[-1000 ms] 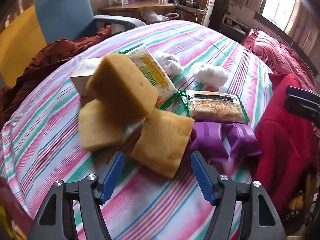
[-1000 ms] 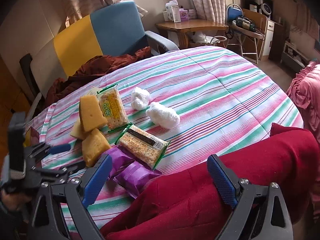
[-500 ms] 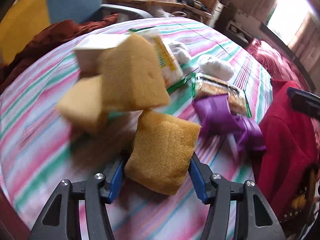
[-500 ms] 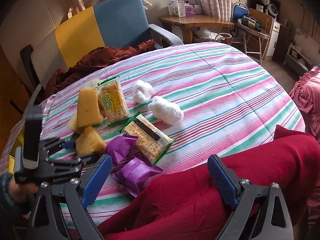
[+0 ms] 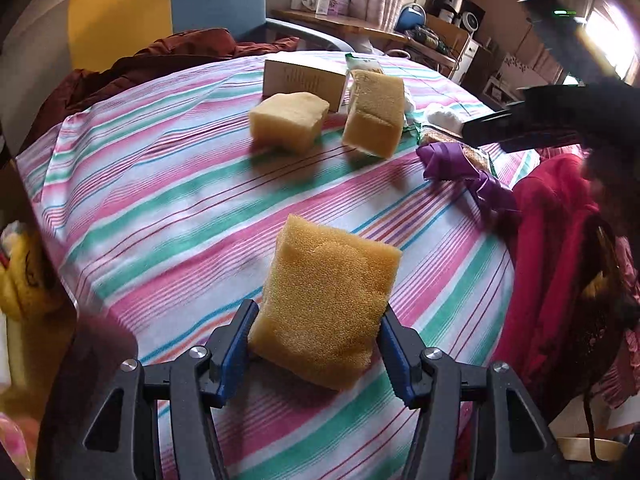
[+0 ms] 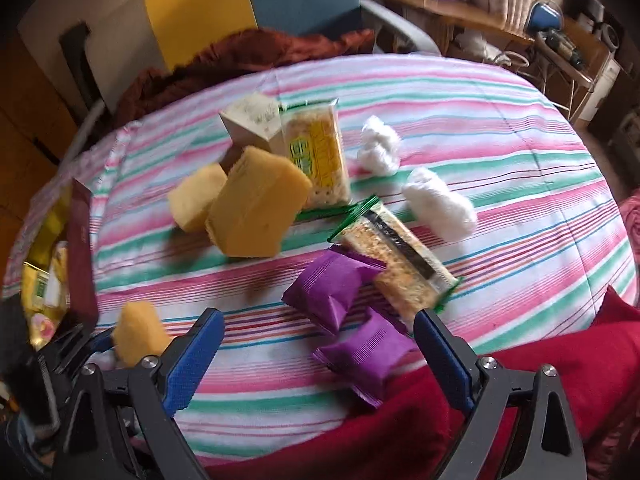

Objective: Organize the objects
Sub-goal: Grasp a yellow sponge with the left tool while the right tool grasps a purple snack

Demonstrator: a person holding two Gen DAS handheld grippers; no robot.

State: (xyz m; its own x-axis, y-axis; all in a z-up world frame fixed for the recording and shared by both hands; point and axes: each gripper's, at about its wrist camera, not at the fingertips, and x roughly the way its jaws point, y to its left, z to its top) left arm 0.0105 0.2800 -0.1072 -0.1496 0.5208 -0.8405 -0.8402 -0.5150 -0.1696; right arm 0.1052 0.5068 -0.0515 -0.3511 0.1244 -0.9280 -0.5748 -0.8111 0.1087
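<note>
My left gripper (image 5: 316, 344) is shut on a yellow sponge (image 5: 326, 300) and holds it above the striped tablecloth (image 5: 168, 200); it also shows in the right wrist view (image 6: 136, 336). Two more yellow sponges (image 5: 288, 120) (image 5: 376, 112) lie further back by a beige box (image 5: 304, 76). My right gripper (image 6: 316, 356) is open and empty, with its fingers either side of two purple packets (image 6: 332, 292) (image 6: 364, 356). Two cracker packs (image 6: 316, 152) (image 6: 400, 256) and two white wads (image 6: 378, 146) (image 6: 438, 204) lie beyond.
A red garment (image 6: 460, 420) lies over the table's near edge. A blue and yellow armchair (image 6: 248, 4) with a dark red cloth (image 6: 240, 56) stands behind the table. A dark red box (image 6: 80, 248) with clutter stands at the left edge.
My left gripper closed on the nearest sponge and pulled it back, away from the other two. My right gripper moved down and forward toward the purple packets, still open.
</note>
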